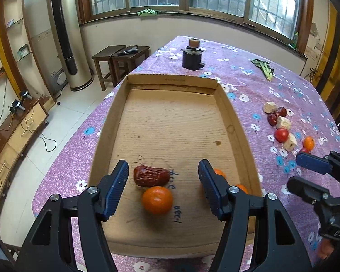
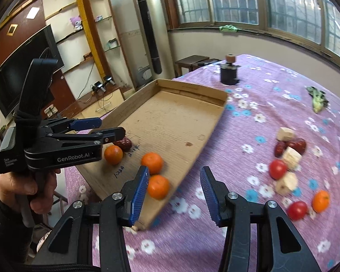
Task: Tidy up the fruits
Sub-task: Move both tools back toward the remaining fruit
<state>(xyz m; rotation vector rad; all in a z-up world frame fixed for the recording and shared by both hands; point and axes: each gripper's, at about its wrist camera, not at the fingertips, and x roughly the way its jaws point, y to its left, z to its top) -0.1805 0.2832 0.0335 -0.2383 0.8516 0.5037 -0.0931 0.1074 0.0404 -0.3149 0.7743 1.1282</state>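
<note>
Open left hand-held gripper [image 1: 163, 189] straddles tangerine [image 1: 157, 200]

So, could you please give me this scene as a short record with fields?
Surface: table with purple floral cloth
Container: shallow cardboard tray
In tray: three tangerines, one beside a red date
Still on cloth: two tomatoes, one tangerine, two red dates, pale chunks
Left tongs: open, empty, over the tray
Right tongs: open, empty, above the tray's near corner
Far end: dark pot, leafy green
</note>
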